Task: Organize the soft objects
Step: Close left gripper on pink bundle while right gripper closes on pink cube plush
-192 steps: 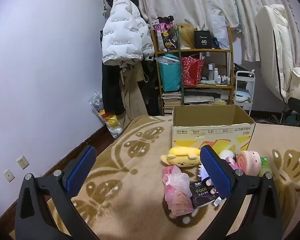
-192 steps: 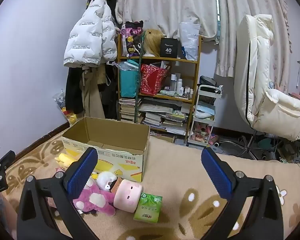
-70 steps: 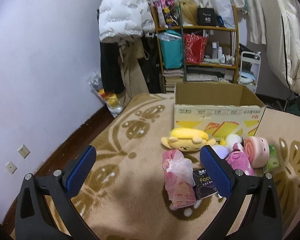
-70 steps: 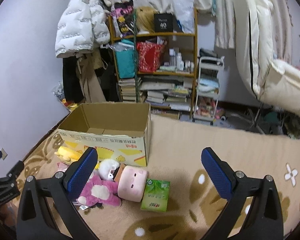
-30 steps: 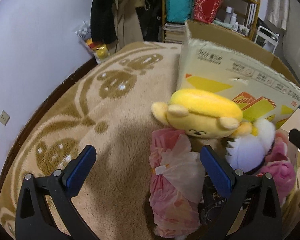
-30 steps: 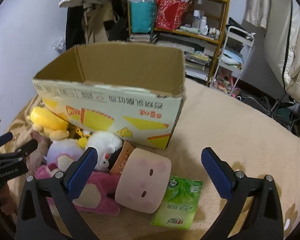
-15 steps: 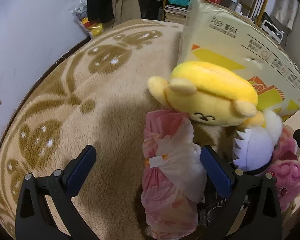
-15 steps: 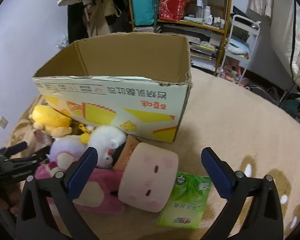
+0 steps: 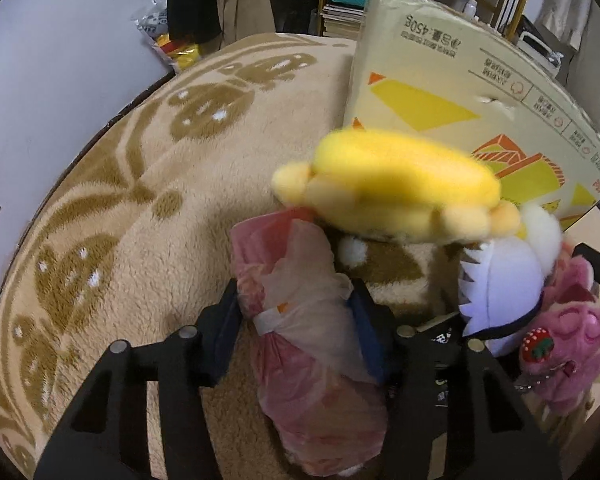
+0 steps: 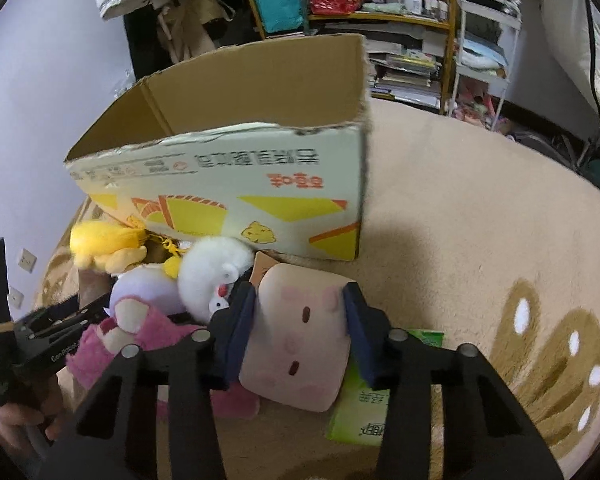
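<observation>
Left gripper (image 9: 296, 320) clenched on pink plastic-wrapped bundle (image 9: 300, 320) on the rug beside cardboard box (image 10: 236, 184); right gripper (image 10: 298, 316) clamping pink square plush (image 10: 300, 336); judgement: lift both straight up, clear the box rim before releasing.

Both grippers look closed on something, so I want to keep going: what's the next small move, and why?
Probably lift both straight up, then carry toward the open cardboard box. The left gripper clamps the pink plastic bag; the right gripper clamps the pink square plush. Both items lie low beside the box, whose walls they must clear.
</observation>
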{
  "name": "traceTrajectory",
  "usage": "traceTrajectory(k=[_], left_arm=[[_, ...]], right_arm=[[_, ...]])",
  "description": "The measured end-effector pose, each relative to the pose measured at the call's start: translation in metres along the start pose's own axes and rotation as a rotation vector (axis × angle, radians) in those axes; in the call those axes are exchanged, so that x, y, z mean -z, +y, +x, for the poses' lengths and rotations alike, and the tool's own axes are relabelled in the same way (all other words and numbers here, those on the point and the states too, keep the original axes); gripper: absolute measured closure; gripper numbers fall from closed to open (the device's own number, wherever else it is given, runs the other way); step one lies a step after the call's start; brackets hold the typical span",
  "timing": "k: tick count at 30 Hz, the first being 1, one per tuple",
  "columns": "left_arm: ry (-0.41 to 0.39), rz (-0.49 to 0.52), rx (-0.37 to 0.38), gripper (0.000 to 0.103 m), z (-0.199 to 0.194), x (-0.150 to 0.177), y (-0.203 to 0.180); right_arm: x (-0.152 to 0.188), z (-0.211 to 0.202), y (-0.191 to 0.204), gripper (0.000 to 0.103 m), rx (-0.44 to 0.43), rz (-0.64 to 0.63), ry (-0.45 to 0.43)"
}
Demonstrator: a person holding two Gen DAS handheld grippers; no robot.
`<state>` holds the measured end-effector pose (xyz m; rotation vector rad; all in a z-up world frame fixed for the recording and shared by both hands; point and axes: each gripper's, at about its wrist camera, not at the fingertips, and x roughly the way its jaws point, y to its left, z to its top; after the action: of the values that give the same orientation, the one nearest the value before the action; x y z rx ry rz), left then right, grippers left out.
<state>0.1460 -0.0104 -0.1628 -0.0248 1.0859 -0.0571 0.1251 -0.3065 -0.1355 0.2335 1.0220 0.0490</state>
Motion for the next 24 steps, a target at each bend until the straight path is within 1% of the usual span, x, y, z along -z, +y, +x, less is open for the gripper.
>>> traceTrajectory(k=[2,5,6,8,11,15,19,24], left_arm=[[-0.004,-0.019,0.009,0.057,-0.004,0.001,0.003],[-0.009,-0.032,-0.002,0.058,-0.011,0.004,0.005],[-0.018,-0.032,-0.007,0.059,-0.016,0.005,0.005],[-0.038,-0.028,-0.006,0.060,-0.025,0.008,0.004],[-0.088,-0.009,-0.005,0.074,-0.040,0.010,0.002],[-0.128,0.003,0.039,0.084,-0.056,0.012,0.000],[-0.158,0.032,0.061,0.087,-0.063,0.011,-0.005],[-0.201,0.070,0.054,0.087,-0.078,0.014,-0.012]], right_arm=[[0.000,-0.001,-0.002,0.062,-0.006,0.008,-0.004],[0.000,-0.007,-0.001,0.062,-0.019,0.003,-0.026],[0.000,-0.009,0.000,0.062,-0.018,-0.002,-0.035],[0.001,-0.015,0.003,0.066,-0.018,-0.013,-0.058],[0.000,-0.027,0.005,0.068,-0.019,-0.020,-0.097],[-0.001,-0.042,0.008,0.070,-0.033,-0.023,-0.147],[0.001,-0.055,0.011,0.071,-0.041,-0.028,-0.180],[0.004,-0.070,0.014,0.072,-0.041,-0.042,-0.220]])
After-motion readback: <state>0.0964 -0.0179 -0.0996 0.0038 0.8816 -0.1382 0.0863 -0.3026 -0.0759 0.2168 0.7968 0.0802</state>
